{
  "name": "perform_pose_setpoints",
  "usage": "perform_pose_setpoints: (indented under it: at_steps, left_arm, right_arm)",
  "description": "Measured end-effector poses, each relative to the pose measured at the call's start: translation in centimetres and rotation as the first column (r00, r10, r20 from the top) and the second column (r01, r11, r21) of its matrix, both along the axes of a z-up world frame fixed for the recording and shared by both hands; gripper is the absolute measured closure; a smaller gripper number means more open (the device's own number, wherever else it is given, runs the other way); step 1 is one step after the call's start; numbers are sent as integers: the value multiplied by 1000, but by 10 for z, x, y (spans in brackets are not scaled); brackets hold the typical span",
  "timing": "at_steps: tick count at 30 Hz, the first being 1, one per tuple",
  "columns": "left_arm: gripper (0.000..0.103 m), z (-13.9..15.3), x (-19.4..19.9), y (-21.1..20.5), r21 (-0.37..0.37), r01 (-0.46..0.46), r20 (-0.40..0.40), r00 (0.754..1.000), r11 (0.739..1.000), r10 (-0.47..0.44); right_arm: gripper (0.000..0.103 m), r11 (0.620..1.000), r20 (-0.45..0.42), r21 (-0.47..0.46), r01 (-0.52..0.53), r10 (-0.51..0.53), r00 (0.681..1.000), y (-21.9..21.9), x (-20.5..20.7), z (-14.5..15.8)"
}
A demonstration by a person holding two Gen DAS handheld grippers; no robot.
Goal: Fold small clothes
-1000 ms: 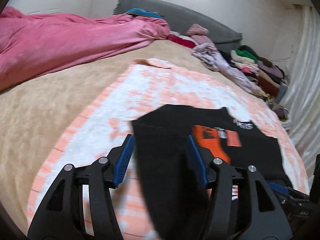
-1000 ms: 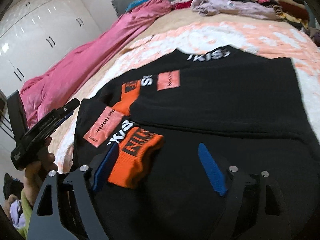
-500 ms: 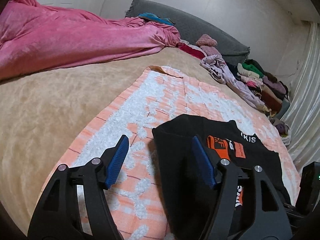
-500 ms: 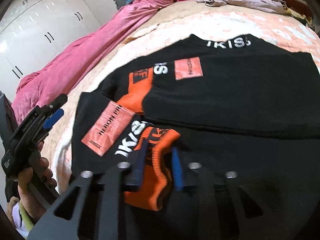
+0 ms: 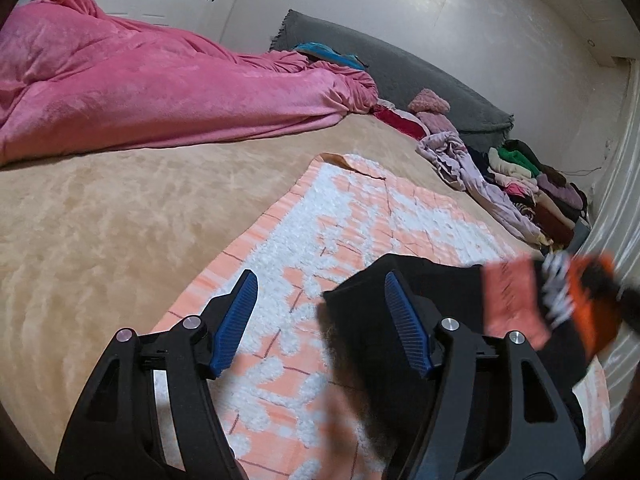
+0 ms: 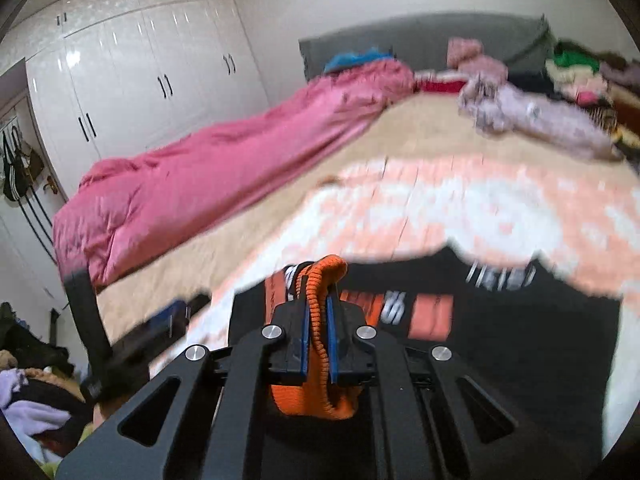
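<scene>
A black sweater with orange patches and white lettering lies on an orange-and-white mat on the bed. My right gripper is shut on the sweater's orange ribbed cuff and holds it lifted above the sweater. In the left wrist view the lifted sleeve with its orange cuff is blurred at the right. My left gripper is open and empty, over the mat beside the sweater's left edge.
A pink duvet lies along the bed's left side. A grey headboard stands behind. A pile of clothes sits at the far right of the beige bedspread. White wardrobes stand to the left.
My right gripper closed on the orange cuff and lifted the sleeve up off the sweater. My left gripper drew back to the left, off the sweater, and stayed open.
</scene>
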State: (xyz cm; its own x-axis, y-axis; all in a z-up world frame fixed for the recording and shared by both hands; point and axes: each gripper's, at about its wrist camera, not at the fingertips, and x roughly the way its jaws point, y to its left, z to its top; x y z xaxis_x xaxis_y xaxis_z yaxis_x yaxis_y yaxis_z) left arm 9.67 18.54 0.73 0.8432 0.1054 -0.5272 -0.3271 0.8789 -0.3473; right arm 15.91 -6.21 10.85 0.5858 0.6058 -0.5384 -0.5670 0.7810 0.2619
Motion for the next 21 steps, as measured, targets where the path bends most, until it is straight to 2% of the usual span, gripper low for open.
perform_pose_setpoints:
  at_steps: [3,5,9,12,14,21]
  left_arm:
    - [45,0,1,-1,6,9,-8,1000,1000,-9]
    - [45,0,1,-2,10,17,-9,1000,1000,-17]
    - [45,-1,3,-4,6,34,-16,999,999,-34]
    - [45,-2,6,-11,16,57,-24,998,998,-57]
    - [45,-3,7,-18,34,77,-29,997,996,-76]
    - [42,-6,13,-48,100,170,-52,985,980,-166]
  right_arm:
    - [97,998,45,12,62,-63,997,-22,19,23]
    - [97,989,67,8,148,-148,987,-47,35,32]
    - [97,956,82,-17,294,-292,953,-103,50,30]
    - [97,919,36,-81,387,-385,922,-142,59,6]
    - [97,905,-6,-111,410,-413,911,-157,62,-13]
    - [97,891,-80,-168,421,-438,895,-171,65,-72]
